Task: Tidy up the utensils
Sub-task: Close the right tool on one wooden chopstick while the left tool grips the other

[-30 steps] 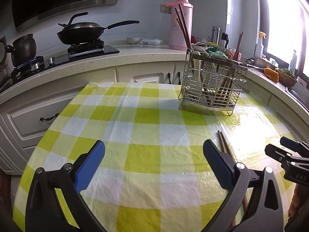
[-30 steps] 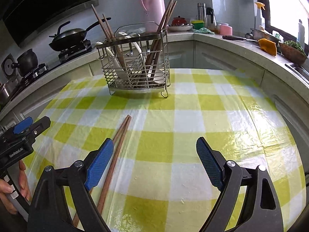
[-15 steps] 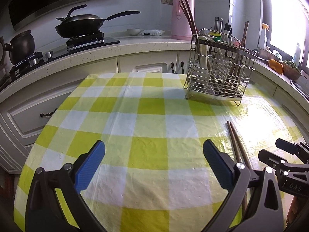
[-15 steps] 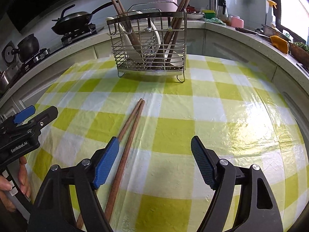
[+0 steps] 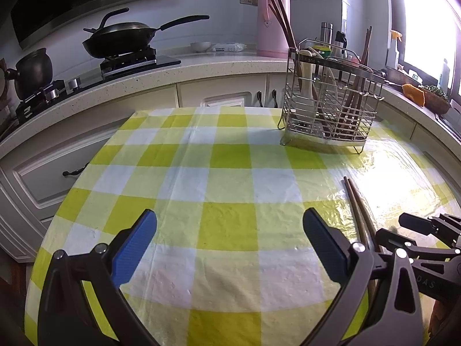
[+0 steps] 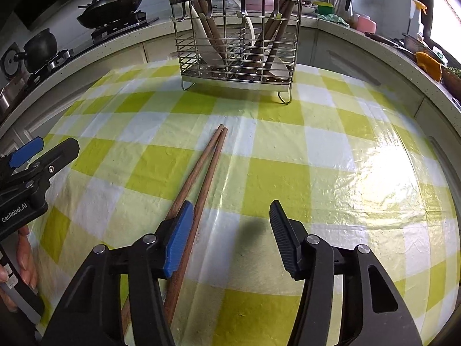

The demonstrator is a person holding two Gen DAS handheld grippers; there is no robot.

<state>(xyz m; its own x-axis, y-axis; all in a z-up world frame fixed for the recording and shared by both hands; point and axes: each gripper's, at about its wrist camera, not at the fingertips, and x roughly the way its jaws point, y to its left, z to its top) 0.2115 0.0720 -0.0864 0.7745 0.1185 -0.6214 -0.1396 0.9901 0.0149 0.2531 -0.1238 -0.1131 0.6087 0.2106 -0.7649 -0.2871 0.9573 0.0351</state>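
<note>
Two brown wooden chopsticks (image 6: 207, 161) lie side by side on the yellow-checked tablecloth (image 6: 345, 144); the left wrist view shows them (image 5: 357, 207) at its right. My right gripper (image 6: 229, 236) hangs low over their near ends with its jaws closing. Its left pad (image 6: 178, 239) covers one stick, and the other stick runs just inside the gap, untouched by the right pad. A wire utensil rack (image 6: 236, 54) with chopsticks and white spoons stands at the table's far side. My left gripper (image 5: 230, 245) is open over bare cloth, holding nothing.
A curved counter (image 5: 201, 66) rings the table's far side, carrying a black wok (image 5: 124, 37), a black pot (image 5: 31, 72) and a pink thermos (image 5: 273, 20). A person's hand (image 6: 23, 256) holds the left gripper at the left edge of the right wrist view.
My right gripper has moved forward and down onto the chopsticks' near ends, and its jaws have narrowed. The left gripper has barely shifted and stays open.
</note>
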